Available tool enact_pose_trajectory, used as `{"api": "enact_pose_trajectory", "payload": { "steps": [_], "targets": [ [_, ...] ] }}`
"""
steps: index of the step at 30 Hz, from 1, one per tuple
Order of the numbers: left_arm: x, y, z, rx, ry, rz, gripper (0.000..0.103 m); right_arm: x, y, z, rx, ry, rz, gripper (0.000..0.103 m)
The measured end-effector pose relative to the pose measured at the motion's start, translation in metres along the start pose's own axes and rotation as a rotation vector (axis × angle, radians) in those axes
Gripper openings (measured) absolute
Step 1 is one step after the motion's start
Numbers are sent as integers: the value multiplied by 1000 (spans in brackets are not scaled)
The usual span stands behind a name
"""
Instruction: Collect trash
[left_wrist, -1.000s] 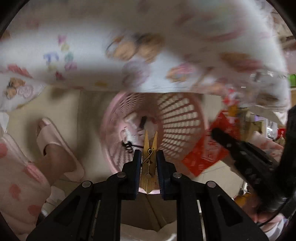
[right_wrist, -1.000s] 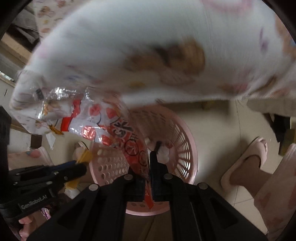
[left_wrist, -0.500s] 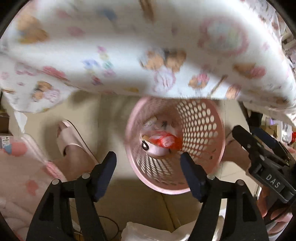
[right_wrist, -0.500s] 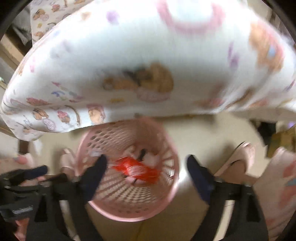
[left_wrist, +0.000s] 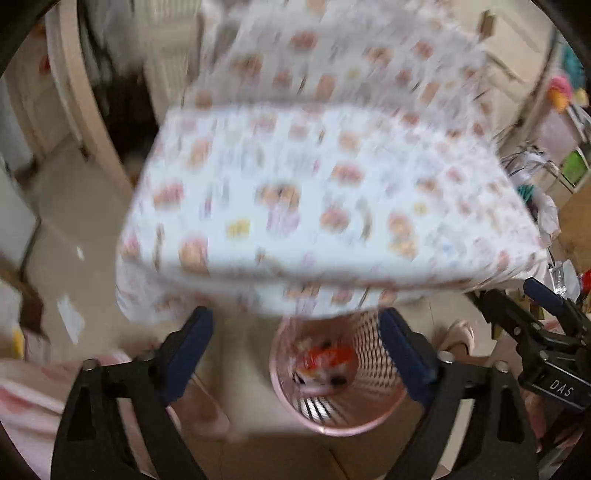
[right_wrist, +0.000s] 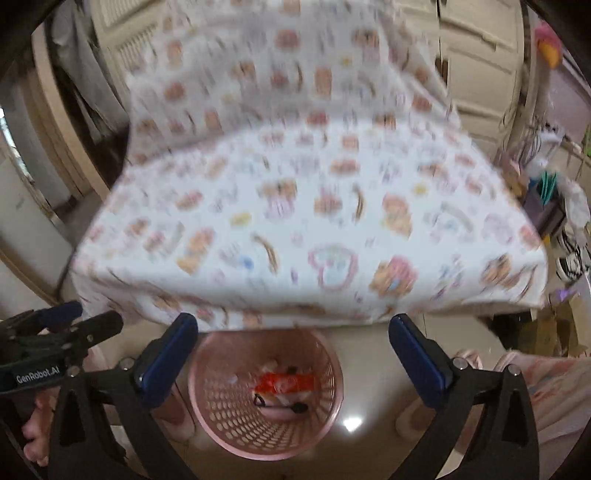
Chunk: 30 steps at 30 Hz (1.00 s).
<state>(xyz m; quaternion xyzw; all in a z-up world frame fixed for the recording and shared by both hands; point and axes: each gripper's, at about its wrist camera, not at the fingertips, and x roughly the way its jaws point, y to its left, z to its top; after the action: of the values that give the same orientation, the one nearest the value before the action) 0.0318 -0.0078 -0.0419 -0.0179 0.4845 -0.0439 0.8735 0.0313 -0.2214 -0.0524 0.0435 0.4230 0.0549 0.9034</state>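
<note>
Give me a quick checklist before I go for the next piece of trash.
1. Left gripper empty, fingers just spread apart: ok.
2. Right gripper empty, fingers just spread apart: ok.
3. Red wrapper lying inside the pink basket: ok.
4. Basket upright on the floor: ok.
5. Both grippers clear of the basket rim: ok.
6. More trash on the patterned tabletop: cannot tell, the view is blurred.
</note>
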Motion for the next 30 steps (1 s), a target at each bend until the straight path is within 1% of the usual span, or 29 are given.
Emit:
{"api": "enact_pose_trajectory", "payload": {
  "steps": [2,4,6,8,13,18,20,21,22,24,26,28,30],
  "targets": [
    [-21,-3,6,20,-68,-1,98,-16,-2,4,-13,-24,-11,103],
    [-41,-4,11,17,-129,-20,100,-37,-4,12,-22,-77,-32,103],
    [-60,-6,17,15,-175,-18,101,-55,-5,17,-36,-126,-43,103],
    [-75,-10,19,24,-210,-19,102,-73,-8,19,-43,-160,-32,103],
    [-90,-9,16,32,-254,-30,102,-99,-5,16,-51,-211,-13,103],
    [-90,-9,-6,38,-326,-10,102,-109,-2,1,-83,-250,12,103],
    [-81,-7,-12,19,-322,-3,102,-103,-2,-6,-85,-276,-6,103],
    [-76,-6,-13,13,-308,-9,102,-96,-4,-9,-74,-273,-30,103],
    [-72,-7,-13,14,-297,-11,102,-89,-6,-10,-61,-259,-46,103],
    [-69,-9,-13,27,-306,9,102,-78,-8,-11,-48,-229,-62,103],
    [-68,-12,-13,43,-321,29,102,-74,-9,-9,-46,-225,-66,103],
    [-66,-13,-13,41,-315,37,102,-74,-9,-8,-57,-232,-70,103],
    [-67,-11,-15,33,-316,20,102,-75,-8,-9,-66,-235,-71,103]
  ]
}}
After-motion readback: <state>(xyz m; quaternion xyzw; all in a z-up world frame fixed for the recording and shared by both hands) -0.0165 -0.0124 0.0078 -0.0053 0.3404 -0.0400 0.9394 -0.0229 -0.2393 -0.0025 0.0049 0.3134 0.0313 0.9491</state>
